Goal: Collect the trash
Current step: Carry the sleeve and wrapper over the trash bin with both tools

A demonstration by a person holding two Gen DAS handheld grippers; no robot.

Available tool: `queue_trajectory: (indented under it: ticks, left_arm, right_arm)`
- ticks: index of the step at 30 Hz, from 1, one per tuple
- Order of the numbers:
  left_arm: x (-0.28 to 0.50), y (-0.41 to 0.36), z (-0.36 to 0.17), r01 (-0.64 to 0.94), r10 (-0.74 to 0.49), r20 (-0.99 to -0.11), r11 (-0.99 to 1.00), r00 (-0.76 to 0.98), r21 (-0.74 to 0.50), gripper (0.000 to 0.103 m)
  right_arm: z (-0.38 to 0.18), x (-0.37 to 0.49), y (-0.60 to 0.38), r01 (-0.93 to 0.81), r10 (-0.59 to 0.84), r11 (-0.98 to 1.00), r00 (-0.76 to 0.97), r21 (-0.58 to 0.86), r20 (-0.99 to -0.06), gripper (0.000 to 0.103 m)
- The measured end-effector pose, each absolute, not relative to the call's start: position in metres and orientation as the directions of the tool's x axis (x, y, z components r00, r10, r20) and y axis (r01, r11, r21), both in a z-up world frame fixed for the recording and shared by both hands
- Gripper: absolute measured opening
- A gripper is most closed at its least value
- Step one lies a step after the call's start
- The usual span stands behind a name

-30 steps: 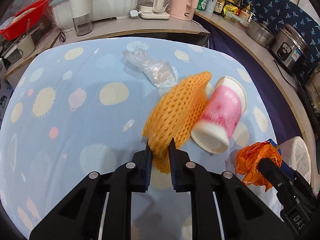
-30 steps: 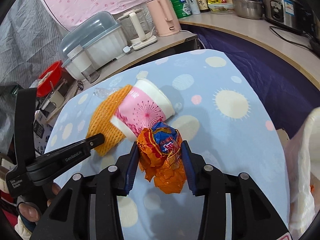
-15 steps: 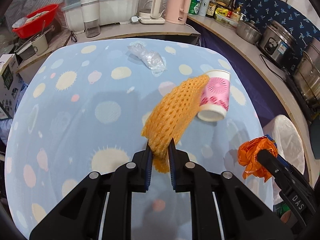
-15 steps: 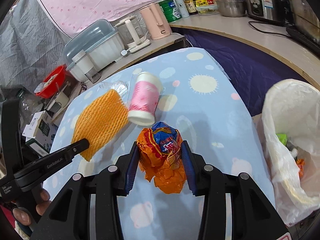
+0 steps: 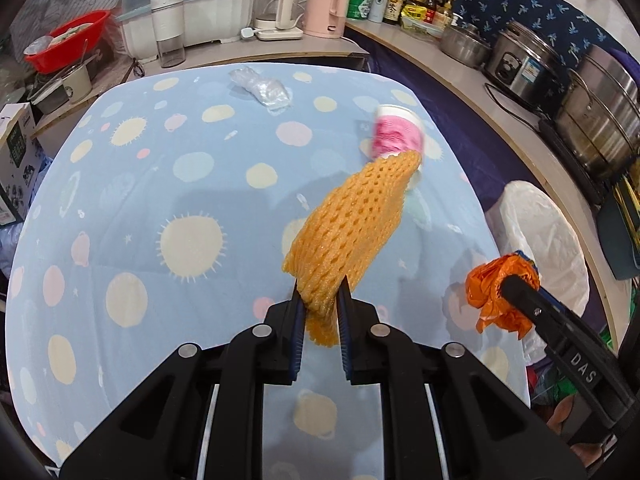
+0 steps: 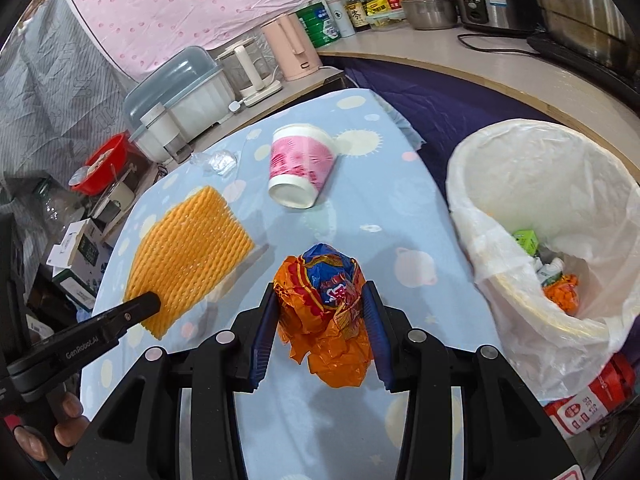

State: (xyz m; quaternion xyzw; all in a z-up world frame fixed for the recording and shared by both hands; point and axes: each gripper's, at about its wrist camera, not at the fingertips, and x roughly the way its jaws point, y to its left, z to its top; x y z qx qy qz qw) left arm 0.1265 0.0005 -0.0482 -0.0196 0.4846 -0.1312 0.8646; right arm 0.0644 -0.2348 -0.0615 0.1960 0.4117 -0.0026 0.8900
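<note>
My left gripper (image 5: pixel 320 298) is shut on an orange foam fruit net (image 5: pixel 352 224) and holds it up above the blue spotted table (image 5: pixel 168 184); the net also shows in the right wrist view (image 6: pixel 192 256). My right gripper (image 6: pixel 320 300) is shut on a crumpled orange snack wrapper (image 6: pixel 324 312), held above the table's right side; it also shows in the left wrist view (image 5: pixel 496 292). A pink and white paper cup (image 6: pixel 300 168) lies on its side on the table. A clear plastic wrapper (image 5: pixel 262 90) lies at the far edge.
A bin lined with a white bag (image 6: pixel 544 216) stands just off the table's right edge and holds some trash. A counter behind carries kettles (image 5: pixel 324 4), bottles and pots (image 5: pixel 520 64). A red basin (image 5: pixel 66 42) and boxes stand at the left.
Both grippers have risen and pulled back with their loads. The net has lifted clear of the cup, and the bin has come into full view on the right.
</note>
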Motion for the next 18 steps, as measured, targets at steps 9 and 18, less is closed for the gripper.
queue_trajectory:
  ticks: [9,18]
  left_arm:
    - [0.104,-0.029,-0.043,0.277,-0.270,-0.835,0.949,0.480,-0.147,0.014]
    - [0.092,-0.059,-0.037,0.340,-0.293,-0.831,0.931,0.473,-0.135,0.014]
  right_arm:
    - [-0.048,0.041,-0.274,0.225,0.107,0.906,0.697,0.359,-0.709,0.040]
    - [-0.036,0.022,-0.302,0.272,0.054,0.895,0.720,0.353,-0.692,0.040]
